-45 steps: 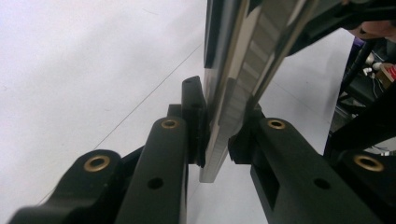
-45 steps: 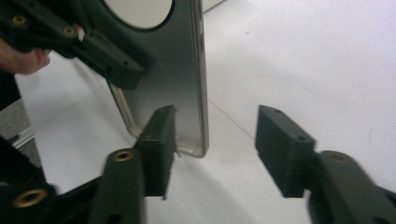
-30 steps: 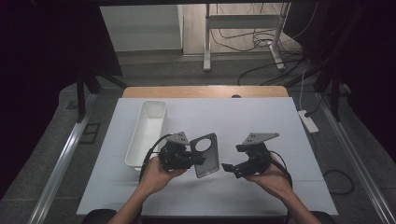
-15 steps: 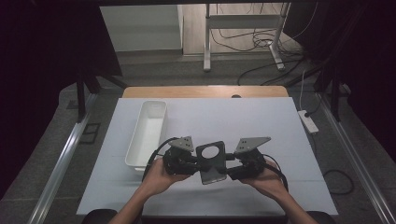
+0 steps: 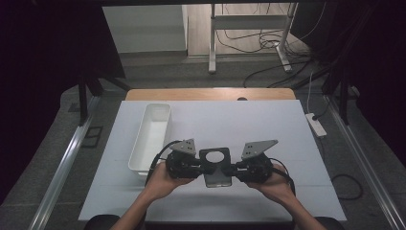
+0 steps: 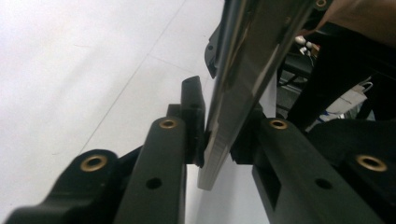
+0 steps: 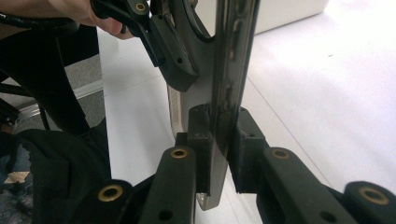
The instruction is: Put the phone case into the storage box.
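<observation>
A flat dark plate (image 5: 215, 167) with a round hole near its far end hangs just above the white table (image 5: 268, 124) at the front middle. My left gripper (image 5: 198, 168) is shut on its left edge, and its pads press both faces of the thin slab (image 6: 243, 70) in the left gripper view (image 6: 217, 135). My right gripper (image 5: 234, 170) grips the right edge. Its jaws have just been closing, with the plate (image 7: 229, 60) between them, and the pads now clamp it (image 7: 219, 135). The left gripper (image 7: 173, 51) shows beyond on the far edge.
A long white tray (image 5: 152, 134) lies on the table's left side, just beyond my left hand. A wooden strip runs along the table's back edge. A power strip (image 5: 316, 124) and cables lie on the floor to the right.
The right gripper, which stood open and apart to the right, has moved left and shut on the plate's right edge. The plate now lies level between both grippers.
</observation>
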{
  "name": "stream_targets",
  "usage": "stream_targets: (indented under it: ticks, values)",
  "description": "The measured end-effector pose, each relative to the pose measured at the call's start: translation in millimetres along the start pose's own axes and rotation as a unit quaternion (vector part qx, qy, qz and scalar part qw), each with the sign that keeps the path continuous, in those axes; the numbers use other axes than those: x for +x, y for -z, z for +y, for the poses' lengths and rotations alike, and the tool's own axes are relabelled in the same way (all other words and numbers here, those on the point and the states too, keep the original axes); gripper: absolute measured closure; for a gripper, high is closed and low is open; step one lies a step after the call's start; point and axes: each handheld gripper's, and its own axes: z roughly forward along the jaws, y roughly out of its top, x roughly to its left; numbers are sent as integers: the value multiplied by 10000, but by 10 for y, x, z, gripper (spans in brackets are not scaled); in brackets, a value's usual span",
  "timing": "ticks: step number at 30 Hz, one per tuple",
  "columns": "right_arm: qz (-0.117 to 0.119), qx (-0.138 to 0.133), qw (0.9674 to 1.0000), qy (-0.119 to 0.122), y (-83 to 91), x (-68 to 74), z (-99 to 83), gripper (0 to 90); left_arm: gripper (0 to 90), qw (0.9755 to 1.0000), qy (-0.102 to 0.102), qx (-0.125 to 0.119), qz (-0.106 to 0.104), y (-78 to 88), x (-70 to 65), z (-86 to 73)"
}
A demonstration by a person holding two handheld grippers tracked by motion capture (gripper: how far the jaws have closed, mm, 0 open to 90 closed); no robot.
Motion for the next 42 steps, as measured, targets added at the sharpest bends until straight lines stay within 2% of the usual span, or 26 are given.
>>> stream_targets:
  ticks: [4,6,7,10,16,17,18,19,21,22,23,25,28,32,33,34,39,40,41,42]
  values:
    - [-243,29,9997,8,9,20,4,804,620,9998,41,-47,202,7,-4,7]
    - [-367,-4,9993,-8,25,15,0,804,511,9992,31,-77,394,15,-4,7]
    - [-432,-19,9991,-20,31,14,-2,804,480,9992,31,-77,394,15,-4,7]
    - [-675,-22,9977,-71,50,4,-9,804,358,9974,93,-183,694,39,20,5]
    - [-1091,-127,9935,-299,91,-25,-34,804,125,9916,175,-276,1253,50,48,-20]
    - [-1159,-168,9925,-356,100,-25,-39,803,93,9910,193,-278,1296,51,49,-20]
    - [-1159,-168,9925,-356,100,-25,-39,803,79,9910,193,-278,1296,51,49,-20]
    - [-1196,-189,9919,-394,105,-26,-41,803,79,9898,184,-286,1384,58,51,-21]
    - [-1408,-241,9881,-578,122,-39,-54,803,21,9869,265,-305,1561,71,47,-25]
    - [-1408,-241,9881,-578,122,-39,-54,803,19,9869,265,-305,1561,71,47,-25]
    - [-1448,-247,9872,-621,124,-42,-57,803,19,9862,347,-338,1585,78,51,-28]
    - [-1543,-266,9848,-752,129,-54,-67,803,0,9864,407,-380,1547,94,64,-39]
    - [-1672,-256,9819,-852,132,-70,-78,803,0,9850,550,-374,1595,101,81,-49]
    - [-1750,-286,9794,-969,137,-81,-86,803,9,9822,605,-290,1753,86,85,-56]
    - [-1756,-298,9792,-971,133,-78,-84,804,45,9801,592,-264,1877,72,69,-56]
    - [-1757,-297,9792,-970,127,-74,-83,804,68,9799,606,-272,1883,68,65,-57]
    - [-1718,-263,9800,-969,84,-41,-71,804,284,9806,639,-262,1837,50,36,-45]
    - [-1711,-257,9803,-956,70,-31,-66,803,284,9810,611,-256,1823,46,29,-42]
    - [-1688,-261,9806,-959,58,-21,-62,803,341,9808,598,-264,1835,38,19,-40]
    - [-1654,-257,9811,-966,35,-1,-52,803,433,9823,550,-274,1769,24,3,-38]
